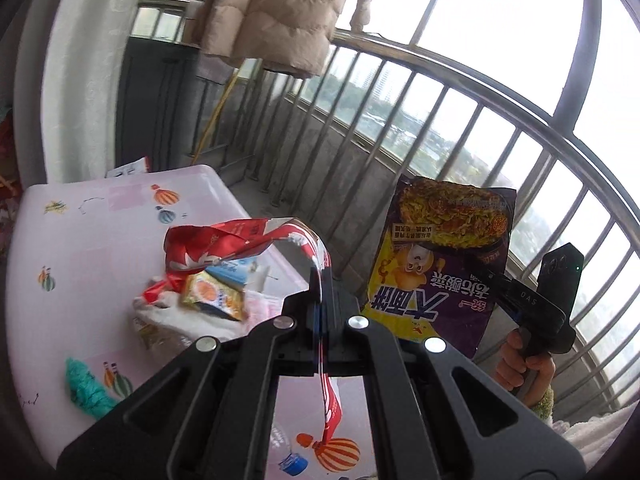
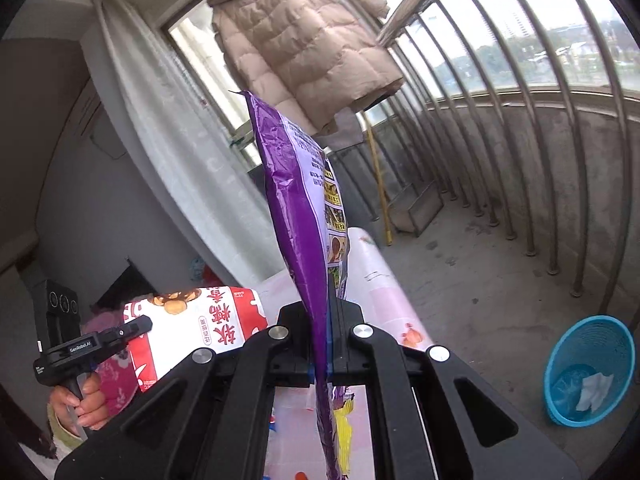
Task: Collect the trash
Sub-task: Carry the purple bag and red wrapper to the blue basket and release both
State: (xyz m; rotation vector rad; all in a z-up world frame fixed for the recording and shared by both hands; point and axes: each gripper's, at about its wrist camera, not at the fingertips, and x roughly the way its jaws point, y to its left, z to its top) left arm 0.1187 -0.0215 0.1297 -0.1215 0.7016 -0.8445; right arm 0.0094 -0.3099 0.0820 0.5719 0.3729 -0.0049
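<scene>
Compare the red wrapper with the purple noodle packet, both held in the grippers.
The red wrapper is crumpled and droops over the table; the purple noodle packet stands flat and upright. The wrapper is red and white, the packet purple and yellow. The left gripper pinches the wrapper, the right gripper the packet. Both are empty food packaging.

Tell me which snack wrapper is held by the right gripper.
The purple and yellow noodle wrapper is pinched in the right gripper. The red and white wrapper is in the left gripper; the other wrappers lie on the table.
</scene>
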